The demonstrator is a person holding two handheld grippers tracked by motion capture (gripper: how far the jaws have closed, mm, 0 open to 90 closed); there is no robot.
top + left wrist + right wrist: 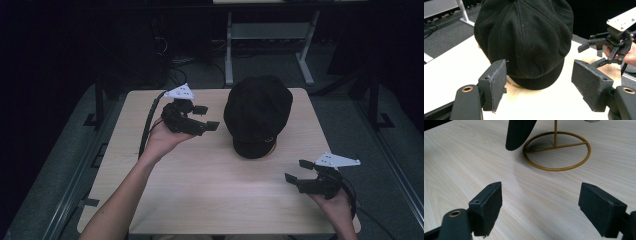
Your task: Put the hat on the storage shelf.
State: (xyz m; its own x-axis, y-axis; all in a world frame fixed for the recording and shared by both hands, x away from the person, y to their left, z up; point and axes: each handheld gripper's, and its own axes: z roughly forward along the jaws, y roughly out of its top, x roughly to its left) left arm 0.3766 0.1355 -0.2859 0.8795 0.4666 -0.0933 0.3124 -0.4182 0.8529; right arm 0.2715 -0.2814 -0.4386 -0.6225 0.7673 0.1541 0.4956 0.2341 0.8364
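On table | black cap [258,112] hides gold stand [556,151] top

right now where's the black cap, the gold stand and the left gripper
black cap [257,112], high view, crown panels
gold stand [556,151], right gripper view, crossbar of the ring base
left gripper [204,117], high view, midway between its fingertips

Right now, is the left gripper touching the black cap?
Apart. In the left gripper view, the left gripper has its jaws spread wide, with bare table between its pads and the black cap.
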